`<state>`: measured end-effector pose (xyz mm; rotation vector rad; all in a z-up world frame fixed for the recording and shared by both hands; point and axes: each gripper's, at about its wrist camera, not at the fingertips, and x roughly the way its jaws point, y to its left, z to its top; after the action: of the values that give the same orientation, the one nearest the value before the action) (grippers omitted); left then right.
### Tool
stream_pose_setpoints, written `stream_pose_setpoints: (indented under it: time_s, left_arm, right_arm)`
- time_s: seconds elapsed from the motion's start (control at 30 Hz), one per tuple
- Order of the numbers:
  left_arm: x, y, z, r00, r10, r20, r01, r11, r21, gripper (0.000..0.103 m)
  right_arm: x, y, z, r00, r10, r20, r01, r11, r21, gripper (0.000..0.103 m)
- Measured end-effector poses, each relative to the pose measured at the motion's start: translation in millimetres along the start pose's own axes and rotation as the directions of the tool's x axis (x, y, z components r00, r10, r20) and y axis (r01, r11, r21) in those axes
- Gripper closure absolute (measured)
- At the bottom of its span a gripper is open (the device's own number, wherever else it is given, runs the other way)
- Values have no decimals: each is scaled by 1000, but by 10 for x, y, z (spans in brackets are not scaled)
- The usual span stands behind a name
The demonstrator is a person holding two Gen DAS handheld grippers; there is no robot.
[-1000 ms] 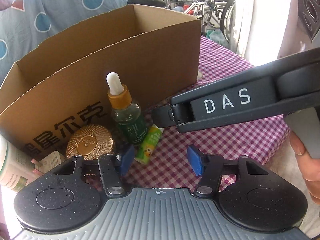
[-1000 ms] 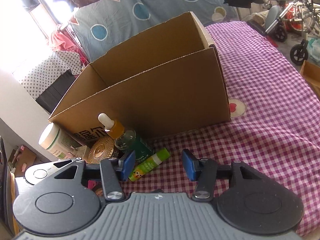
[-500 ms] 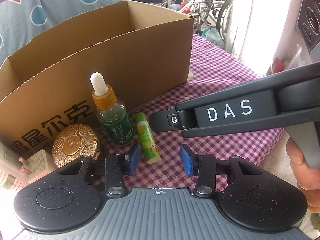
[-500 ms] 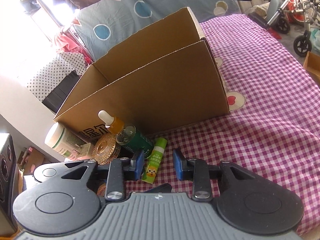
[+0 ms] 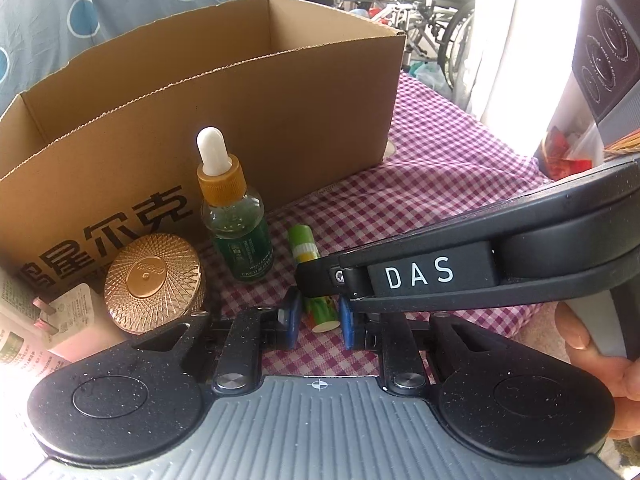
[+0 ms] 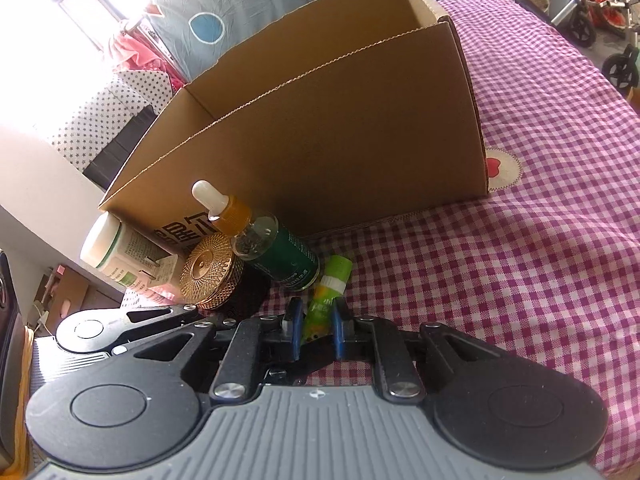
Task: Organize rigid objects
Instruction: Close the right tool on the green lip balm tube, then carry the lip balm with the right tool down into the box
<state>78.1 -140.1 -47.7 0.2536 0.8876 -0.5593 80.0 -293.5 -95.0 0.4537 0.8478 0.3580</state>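
A small green tube [image 5: 300, 240] lies on the purple checked cloth [image 5: 420, 184] in front of an open cardboard box [image 5: 280, 100]. In the left wrist view my left gripper [image 5: 318, 320] is shut, its blue pads pressing the tube's near end. My right gripper [image 5: 316, 280] reaches in from the right and covers the tube's middle. In the right wrist view the right gripper [image 6: 316, 322] is shut on the same tube [image 6: 338, 270], with the box [image 6: 340, 140] behind. The left gripper's body [image 6: 120, 332] shows at the lower left.
Left of the tube stand a green dropper bottle [image 5: 236, 232], a gold-lidded jar [image 5: 152, 280], a white plug [image 5: 76, 320] and a white bottle [image 6: 116, 252]. A hand [image 5: 592, 340] holds the right gripper's handle. Wheelchairs [image 5: 440, 20] stand beyond the checked cloth [image 6: 520, 260].
Both grippers' jaws have gone from wide open to shut on the green tube. The tube now lies between both pairs of pads instead of ahead of them.
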Motion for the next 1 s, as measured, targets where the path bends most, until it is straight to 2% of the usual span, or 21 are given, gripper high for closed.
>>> stream_pose_setpoints:
  time_s: [0.13,0.33,0.63,0.83,1.0]
  left_arm:
    - [48,-1,42,1000,6,-1,-6,1000,14,80]
    - [49,49,17,1000,-18,19,18,1000,-23,81]
    - [-134,-43,-40,996,-60,71,61,998,-11,82]
    - [-455,-117,6,985,-69,158,68,998,13,82]
    - [-869,-60,138,957,-34,288,27,999,30,82]
  right_arm:
    - [36,-4,22,1000,-5,-3,5,1000,21,86]
    - [70,-40,48,1000,15,-5,-14,999,49,86]
    - [-203,-15,-72,999,-7,42,5,999,52,88]
    - [-560,182,-86,992,-19,124,18,1000,9,87]
    - [-904,537,84,971,14,239,2,998,-66,87]
